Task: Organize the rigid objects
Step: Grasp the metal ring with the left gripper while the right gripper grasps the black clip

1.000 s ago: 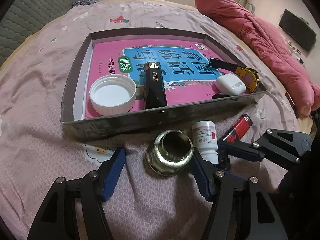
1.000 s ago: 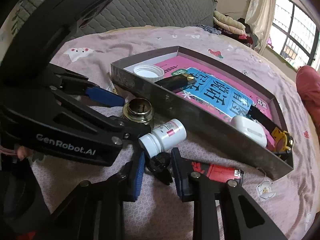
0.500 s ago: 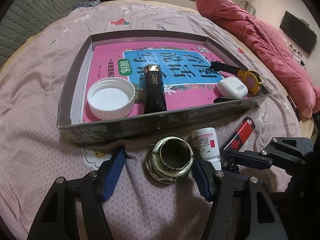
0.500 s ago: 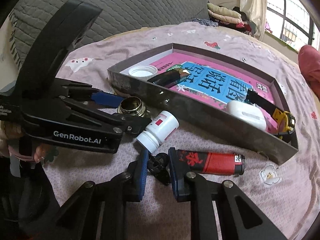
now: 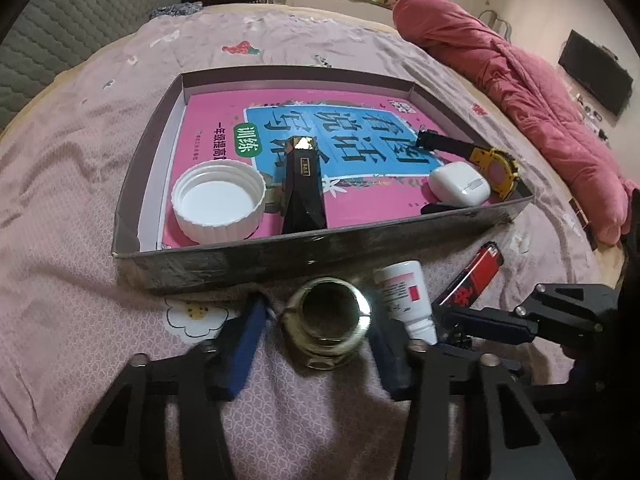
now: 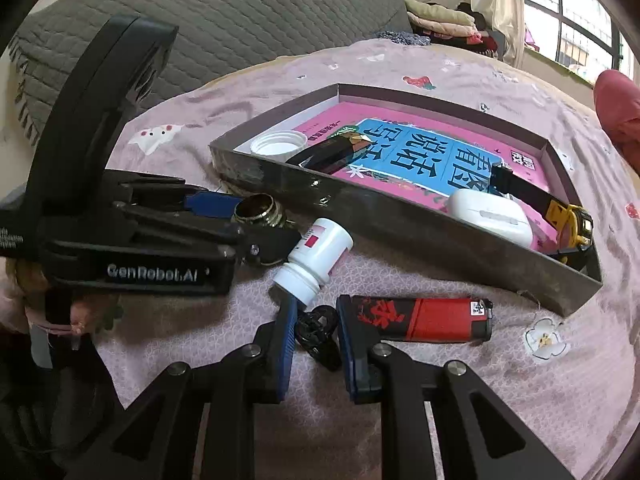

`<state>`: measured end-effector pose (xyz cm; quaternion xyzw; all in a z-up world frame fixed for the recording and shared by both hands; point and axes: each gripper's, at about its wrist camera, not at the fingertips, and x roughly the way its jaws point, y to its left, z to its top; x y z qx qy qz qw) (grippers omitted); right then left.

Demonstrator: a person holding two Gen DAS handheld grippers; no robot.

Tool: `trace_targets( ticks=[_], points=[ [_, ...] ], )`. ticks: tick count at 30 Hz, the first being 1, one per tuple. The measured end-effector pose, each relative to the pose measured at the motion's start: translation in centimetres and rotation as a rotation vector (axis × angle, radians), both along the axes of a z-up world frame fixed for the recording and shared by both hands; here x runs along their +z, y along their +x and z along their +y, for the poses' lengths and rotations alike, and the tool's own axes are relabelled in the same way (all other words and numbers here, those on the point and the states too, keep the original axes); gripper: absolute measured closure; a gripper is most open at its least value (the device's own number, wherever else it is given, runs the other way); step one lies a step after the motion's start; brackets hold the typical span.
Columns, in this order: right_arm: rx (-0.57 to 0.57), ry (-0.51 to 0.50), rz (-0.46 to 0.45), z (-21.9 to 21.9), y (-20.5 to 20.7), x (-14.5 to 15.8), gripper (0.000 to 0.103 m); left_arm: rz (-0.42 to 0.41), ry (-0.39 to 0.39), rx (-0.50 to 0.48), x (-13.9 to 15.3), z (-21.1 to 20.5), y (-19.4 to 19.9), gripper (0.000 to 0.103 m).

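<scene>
A brass ring nut [image 5: 328,324] stands on the pink bedspread just in front of the box. My left gripper [image 5: 318,316] straddles it with its jaws closing; a narrow gap still shows on each side of the nut. A white pill bottle [image 6: 316,256] lies on its side to the right of the nut. My right gripper [image 6: 316,320] is shut on a small black clip [image 6: 318,334] that rests on the bedspread. A red and black lighter [image 6: 424,318] lies against the right finger. The left gripper [image 6: 264,220] also shows in the right wrist view, around the nut [image 6: 256,210].
A shallow dark box [image 5: 320,252] holds a pink book, a white jar lid [image 5: 218,204], a black faceted case [image 5: 304,192], a white earbud case [image 5: 460,188] and a yellow watch [image 5: 492,168]. A rolled red quilt [image 5: 520,80] lies at the far right and a grey headboard [image 6: 240,20] behind.
The left jaws have come in from wide apart to close beside the brass nut. The right jaws have narrowed onto the black clip and the right gripper has rolled slightly.
</scene>
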<state>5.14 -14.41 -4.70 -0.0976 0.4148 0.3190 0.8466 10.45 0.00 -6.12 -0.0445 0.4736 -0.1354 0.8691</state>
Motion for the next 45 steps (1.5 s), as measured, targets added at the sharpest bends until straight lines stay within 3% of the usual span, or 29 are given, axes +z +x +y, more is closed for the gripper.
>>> trace_targets(
  ticks=[5, 20, 45],
  points=[
    [-0.023, 0.015, -0.009, -0.6, 0.1, 0.4, 0.083, -0.008, -0.010, 0.005, 0.3, 0.1, -0.2, 0.065],
    [-0.084, 0.065, -0.060, -1.9, 0.6, 2.0, 0.083, -0.022, -0.023, 0.021, 1.5, 0.6, -1.4, 0.065],
    [-0.208, 0.185, -0.148, -5.0, 0.5, 5.5, 0.083, -0.097, 0.021, 0.052, 5.4, 0.5, -3.4, 0.066]
  ],
)
